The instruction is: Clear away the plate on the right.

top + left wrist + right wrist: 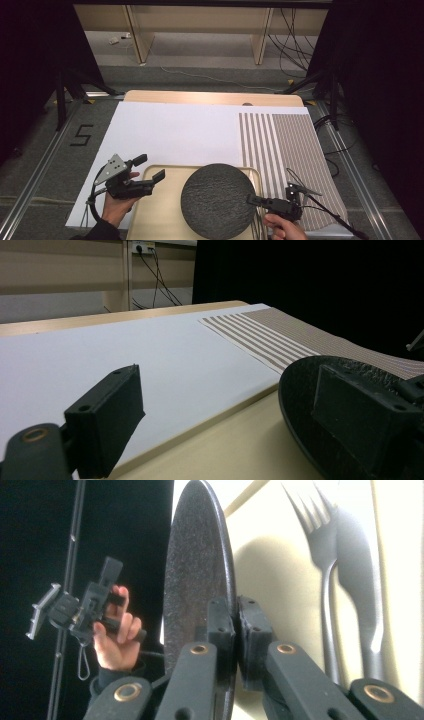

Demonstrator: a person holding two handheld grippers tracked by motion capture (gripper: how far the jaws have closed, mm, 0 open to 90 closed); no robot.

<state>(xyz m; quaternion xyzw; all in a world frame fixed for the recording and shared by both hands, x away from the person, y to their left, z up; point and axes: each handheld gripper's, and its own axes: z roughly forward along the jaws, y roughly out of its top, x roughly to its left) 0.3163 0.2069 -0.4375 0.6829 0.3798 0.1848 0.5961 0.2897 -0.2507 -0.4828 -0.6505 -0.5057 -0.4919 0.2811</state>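
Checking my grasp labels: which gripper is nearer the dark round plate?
Right. The right gripper is clamped on the dark round plate at its right rim; the left gripper is open, off the plate's left side.

Surface (210, 97): light wood, bare strip along far edge. White sheet (175, 132) covers left and centre. Striped brown mat (295, 150) covers right side, touching the sheet. Beige tray (155, 210) at near edge, overlapping the sheet.

Dark rough round plate (217, 200), probably tilted, on beige tray (150, 215)
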